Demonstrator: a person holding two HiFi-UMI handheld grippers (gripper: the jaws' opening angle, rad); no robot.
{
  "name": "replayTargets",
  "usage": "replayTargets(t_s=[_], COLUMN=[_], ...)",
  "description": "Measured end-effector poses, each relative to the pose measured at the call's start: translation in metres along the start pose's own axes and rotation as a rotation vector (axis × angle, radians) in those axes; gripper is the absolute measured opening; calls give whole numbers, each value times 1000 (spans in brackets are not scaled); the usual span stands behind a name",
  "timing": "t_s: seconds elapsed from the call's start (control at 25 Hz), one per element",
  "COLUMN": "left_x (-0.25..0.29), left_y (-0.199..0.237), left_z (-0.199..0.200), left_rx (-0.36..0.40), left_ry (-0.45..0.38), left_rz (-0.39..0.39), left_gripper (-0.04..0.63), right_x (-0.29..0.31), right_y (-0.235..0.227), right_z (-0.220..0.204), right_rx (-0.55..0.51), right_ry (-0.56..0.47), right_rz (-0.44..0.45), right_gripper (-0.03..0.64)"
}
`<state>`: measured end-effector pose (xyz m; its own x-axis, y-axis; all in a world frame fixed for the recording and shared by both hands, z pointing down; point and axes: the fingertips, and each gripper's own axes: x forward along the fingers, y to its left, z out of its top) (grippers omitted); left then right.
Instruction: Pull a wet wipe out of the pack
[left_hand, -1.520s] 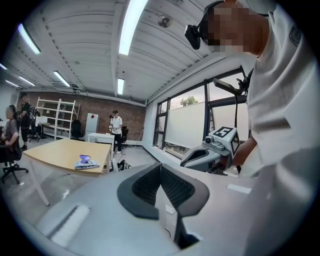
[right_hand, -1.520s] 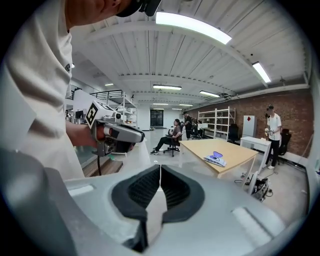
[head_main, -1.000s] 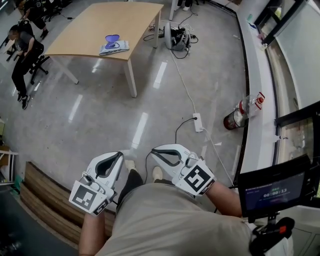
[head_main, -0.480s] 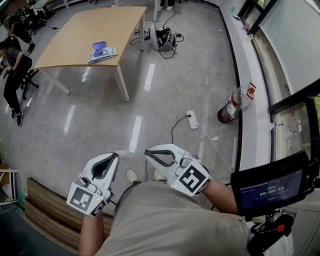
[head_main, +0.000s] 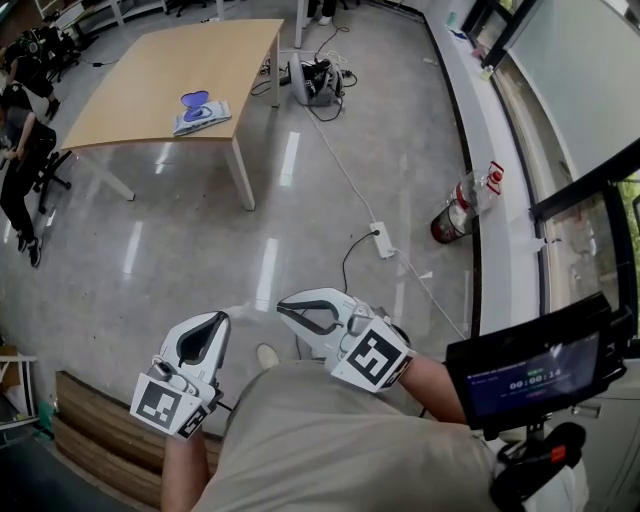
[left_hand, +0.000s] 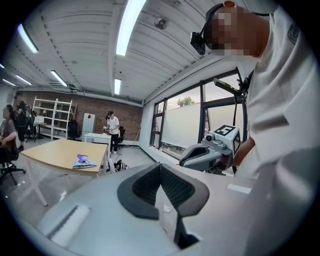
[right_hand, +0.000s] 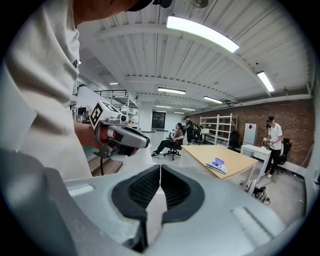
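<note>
The wet wipe pack (head_main: 200, 110), white with a purple lid, lies on the light wooden table (head_main: 150, 60) far across the floor. It also shows small in the left gripper view as the pack (left_hand: 84, 162) and in the right gripper view as the pack (right_hand: 217, 165). My left gripper (head_main: 218, 318) is held close to my body, shut with nothing in its jaws (left_hand: 160, 165). Beside it my right gripper (head_main: 283, 305) is likewise shut and empty (right_hand: 160, 167). Both point level toward the table, well away from it.
A power strip (head_main: 381, 240) and its cable lie on the shiny floor between me and the table. A red extinguisher (head_main: 462, 210) leans by the window ledge at right. Bags (head_main: 315, 80) sit beyond the table; a seated person (head_main: 20, 110) is at far left. A wooden platform (head_main: 90, 420) lies low left.
Both grippers have shifted a little across the floor with my body, jaws still shut. The head view has swung, so the table and pack now sit further left.
</note>
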<state>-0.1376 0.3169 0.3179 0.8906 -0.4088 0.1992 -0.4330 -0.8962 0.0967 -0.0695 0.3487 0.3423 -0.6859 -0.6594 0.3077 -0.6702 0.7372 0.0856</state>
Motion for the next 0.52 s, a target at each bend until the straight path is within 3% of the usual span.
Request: replayTargets(t_s=[0.32, 0.52], left_x=[-22, -25], left_y=[18, 40], left_z=[-4, 20], left_rx=[-14, -19], left_ry=[-10, -1], left_rz=[-4, -6], left_gripper=[8, 8], right_x=[25, 39], right_y=[15, 3], right_z=[11, 36], right_rx=[-8, -7], right_ry=[13, 18], right_rz=[6, 14], right_gripper=[8, 8])
